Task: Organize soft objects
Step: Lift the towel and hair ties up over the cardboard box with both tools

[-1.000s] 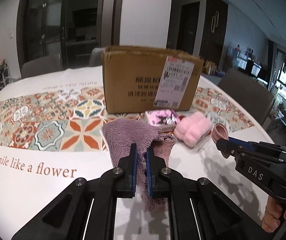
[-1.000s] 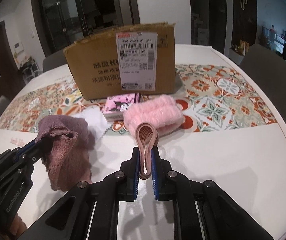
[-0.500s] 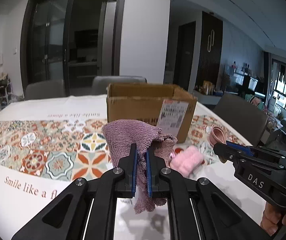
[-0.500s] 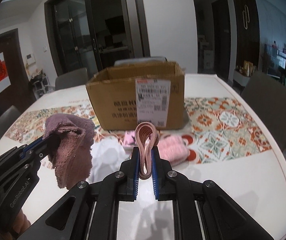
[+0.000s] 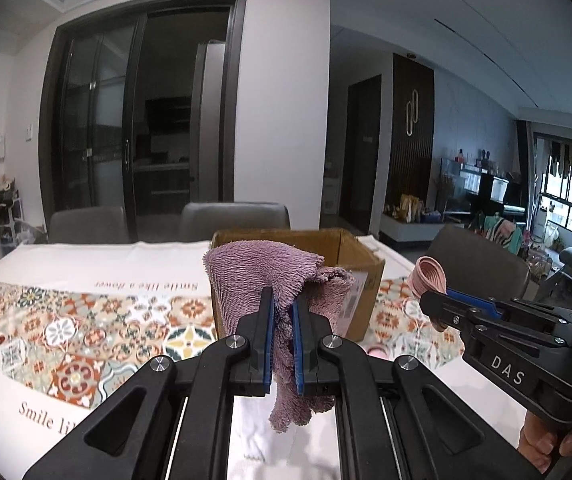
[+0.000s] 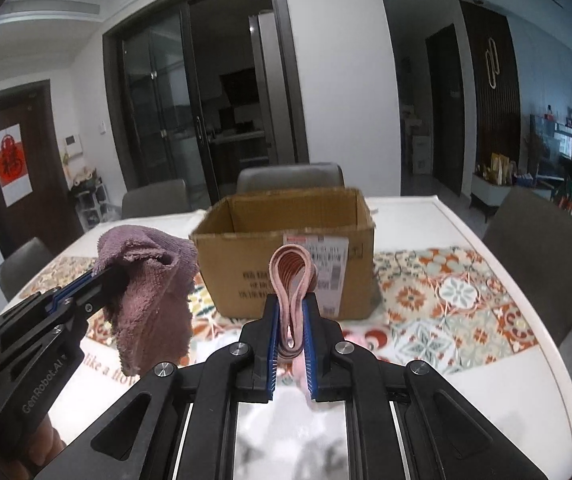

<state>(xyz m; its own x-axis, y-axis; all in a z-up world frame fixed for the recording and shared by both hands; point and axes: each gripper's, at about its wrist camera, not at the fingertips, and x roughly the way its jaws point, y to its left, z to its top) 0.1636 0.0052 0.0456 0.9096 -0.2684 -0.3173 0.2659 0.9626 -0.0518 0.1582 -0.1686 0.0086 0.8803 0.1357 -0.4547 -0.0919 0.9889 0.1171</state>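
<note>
I'm working over a dining table (image 6: 497,364) under a white cloth with a band of patterned tiles, grey chairs around it and dark glass doors behind.

My left gripper (image 5: 283,332) is pinched tight on a mauve towel (image 5: 262,276), which bunches above the fingers and hangs limp below them, clear of the table. My right gripper (image 6: 290,332) is pressed together on a coil of pink band (image 6: 291,280), its loop standing upright above the fingers.

Straight ahead of both stands the open cardboard box (image 6: 286,248), mouth up, label facing me. In the right wrist view the box sits dead centre beyond the coil, with the towel off to the left, level with the near rim. In the left wrist view the towel hides much of the box's front wall, and the rim shows just behind its top fold. I judge both loads high enough to pass the rim, so the move is forward and then down. Neither hand looks clearly nearer, though the right is better lined up.

Something pink (image 6: 359,338) lies on the cloth before the box, mostly hidden by my fingers; I can't tell what it is.
</note>
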